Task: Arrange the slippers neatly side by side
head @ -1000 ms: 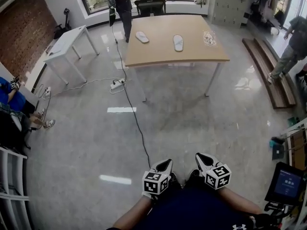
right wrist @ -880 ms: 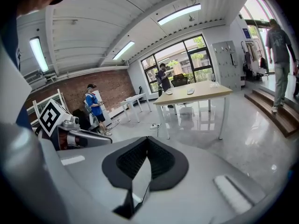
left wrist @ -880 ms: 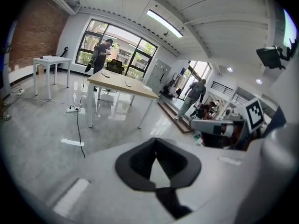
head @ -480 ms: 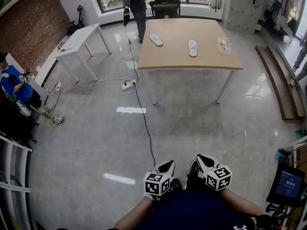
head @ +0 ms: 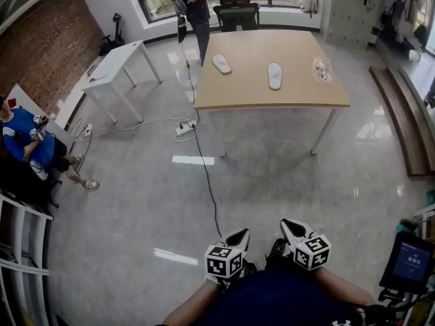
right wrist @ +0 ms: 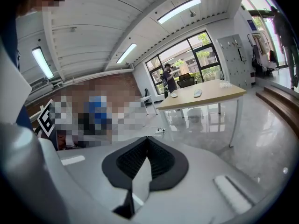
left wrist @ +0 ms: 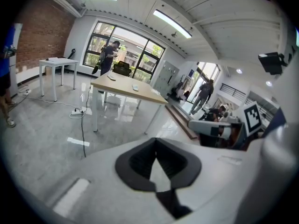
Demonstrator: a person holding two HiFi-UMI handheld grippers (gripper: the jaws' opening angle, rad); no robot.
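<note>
Two white slippers lie apart on a far wooden table (head: pixel 299 95): one slipper (head: pixel 221 63) near its back left, tilted, the other slipper (head: pixel 274 75) near the middle, lengthwise. Both slippers show small in the left gripper view (left wrist: pixel 135 87) and the right gripper view (right wrist: pixel 197 93). My left gripper (head: pixel 240 236) and right gripper (head: pixel 289 225) are held close to my body at the bottom of the head view, far from the table. Both are shut with nothing between the jaws.
A black cable (head: pixel 204 168) and a power strip (head: pixel 185 129) lie on the glossy floor between me and the table. A small white table (head: pixel 115 63) stands left. A person (head: pixel 194 5) stands behind the wooden table; another sits at left (head: pixel 30 141). Wooden steps (head: pixel 401 107) run along the right.
The head view has shifted: the table and slippers sit slightly lower and more to the right, so I have moved toward them. Both grippers stay shut in front of my body.
</note>
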